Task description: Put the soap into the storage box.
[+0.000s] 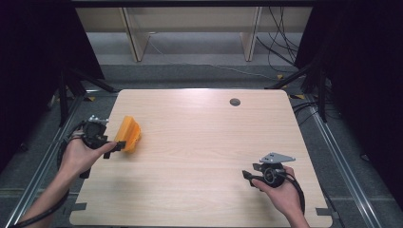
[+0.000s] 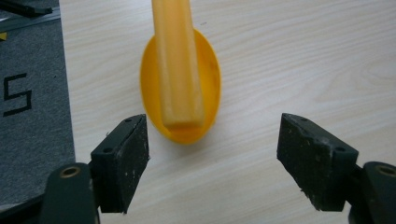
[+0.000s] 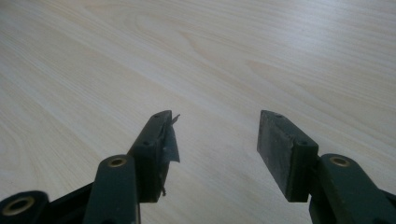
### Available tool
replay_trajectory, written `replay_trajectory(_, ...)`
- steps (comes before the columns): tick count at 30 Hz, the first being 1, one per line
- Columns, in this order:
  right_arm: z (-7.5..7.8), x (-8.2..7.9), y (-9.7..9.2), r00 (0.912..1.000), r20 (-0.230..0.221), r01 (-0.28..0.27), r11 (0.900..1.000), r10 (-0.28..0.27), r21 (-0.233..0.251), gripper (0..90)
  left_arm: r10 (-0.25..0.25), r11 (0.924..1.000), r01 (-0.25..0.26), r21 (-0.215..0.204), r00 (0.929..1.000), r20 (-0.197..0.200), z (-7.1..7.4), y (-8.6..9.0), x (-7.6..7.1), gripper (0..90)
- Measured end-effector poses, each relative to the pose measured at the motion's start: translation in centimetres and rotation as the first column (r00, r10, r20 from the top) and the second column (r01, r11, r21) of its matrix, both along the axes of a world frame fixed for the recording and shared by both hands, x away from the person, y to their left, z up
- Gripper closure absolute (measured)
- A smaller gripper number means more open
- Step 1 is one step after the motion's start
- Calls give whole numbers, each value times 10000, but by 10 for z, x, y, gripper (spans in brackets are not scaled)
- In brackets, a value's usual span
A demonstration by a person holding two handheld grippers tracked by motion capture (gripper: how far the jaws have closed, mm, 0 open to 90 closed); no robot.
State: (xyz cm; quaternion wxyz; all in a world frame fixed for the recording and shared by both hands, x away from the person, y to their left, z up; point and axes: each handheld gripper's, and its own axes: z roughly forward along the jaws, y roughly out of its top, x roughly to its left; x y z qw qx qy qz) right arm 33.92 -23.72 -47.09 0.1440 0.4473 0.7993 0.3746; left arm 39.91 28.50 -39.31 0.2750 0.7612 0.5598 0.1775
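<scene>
Where the person's forearms come in at the near edge of the table, the scene reads from there outward as follows.

Right hand [image 1: 280,190]: wrapped around the right gripper's body near the table's near right part, cable looping beside the wrist.
Right gripper [image 1: 247,175]: jaws spread apart with nothing between them; in the right gripper view [image 3: 217,140] bare wood lies between and ahead of the jaws, and a torn flap of dark pad lining sticks off the inner face of one jaw. A grey three-cornered plate sits on top of it.
Left hand [image 1: 83,154]: gripping the left gripper at the table's left edge, farther from the person than the right hand.
Left gripper [image 1: 114,147]: jaws released and wide; in the left gripper view [image 2: 212,140] they stand on either side of the near end of the orange object, apart from it, neither pad touching it.
Orange object [image 2: 180,79]: just ahead of the left gripper's jaws, resting on the wood; a rounded orange-yellow body with a paler, squared bar running along its top away from the gripper. In the high view [image 1: 129,134] it sits right at the jaw tips, well apart from the right gripper.
Table [image 1: 199,142]: light wood grain, with a small dark round fitting [image 1: 235,101] near the far edge, well beyond both grippers.
Beyond the table: grey floor, loose black cables [image 1: 278,47] and pale wooden legs [image 1: 135,40] of some furniture.
</scene>
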Motion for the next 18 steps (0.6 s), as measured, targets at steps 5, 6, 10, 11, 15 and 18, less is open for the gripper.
replay_trajectory(5, 0, 0, 1, 9998, -176, 15, 9998, -11, 221, 463, -232, 9996, 235, -162, 9996, 163, -16, -3, -20, 247)
replay_trajectory(6, 0, 0, 2, 9998, -162, 78, 9999, -76, 135, 463, -271, 9996, 273, -109, 9995, 145, -19, -3, -23, 248)
replay_trajectory(10, 0, 0, 1, 9999, -120, -54, 10000, 54, 16, 463, -308, 9994, 312, -137, 9991, 285, -34, -6, -35, 248)
replay_trajectory(11, -1, 1, 1, 9997, 86, -215, 9998, 215, -11, 463, -312, 9995, 315, -73, 9989, 345, -38, -6, -39, 248)
replay_trajectory(15, 1, -1, 1, 9999, -130, 90, 9999, -88, 105, 463, -286, 9996, 287, 4, 9962, 824, -52, -3, -57, 258)
replay_trajectory(18, 0, 0, 0, 10000, 40, -32, 10000, 31, 16, 463, -350, 9994, 354, -33, 9969, 708, -65, 0, -71, 275)
